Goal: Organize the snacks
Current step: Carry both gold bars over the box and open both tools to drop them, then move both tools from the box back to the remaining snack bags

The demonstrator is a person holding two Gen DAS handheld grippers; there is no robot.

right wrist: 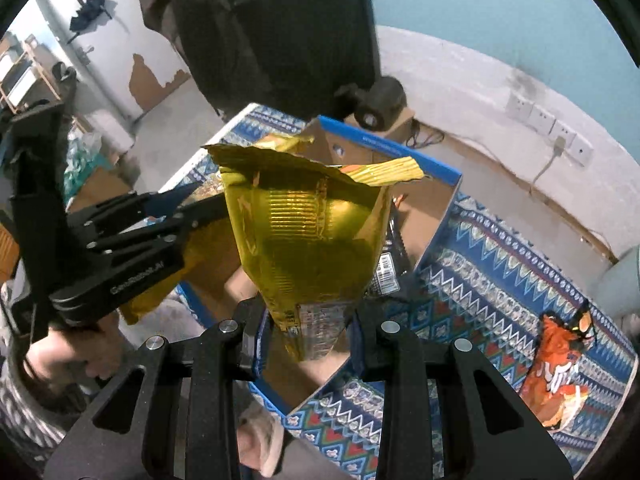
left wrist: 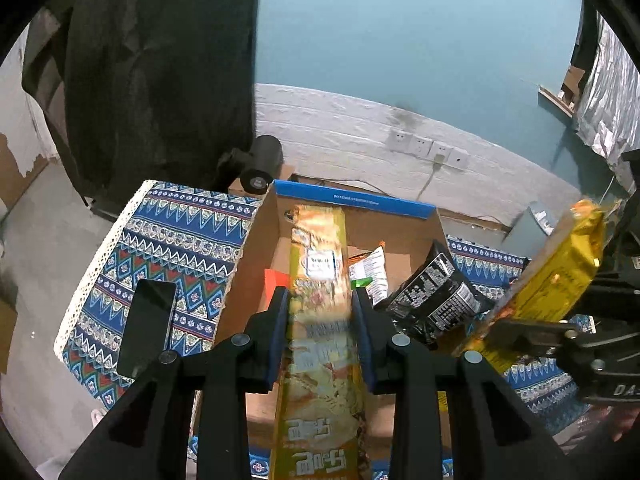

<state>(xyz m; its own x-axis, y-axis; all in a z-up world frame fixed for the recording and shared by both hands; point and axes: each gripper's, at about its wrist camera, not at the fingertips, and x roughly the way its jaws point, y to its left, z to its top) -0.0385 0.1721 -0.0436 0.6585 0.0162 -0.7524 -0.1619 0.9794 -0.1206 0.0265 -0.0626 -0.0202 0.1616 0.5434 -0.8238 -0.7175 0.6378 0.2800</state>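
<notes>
a long yellow snack packet (left wrist: 320,320) is being clamped by the left gripper (left wrist: 320,312) above the open cardboard box (left wrist: 352,200). a gold foil snack bag (right wrist: 308,240) is being gripped by the right gripper (right wrist: 308,340) over the same box. a black snack packet (left wrist: 436,296) is being held inside it, on the patterned tablecloth (left wrist: 168,240).

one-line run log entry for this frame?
left gripper: shut on long snack pack | right gripper: shut on yellow snack bag | both over cardboard box | release: not yet
</notes>
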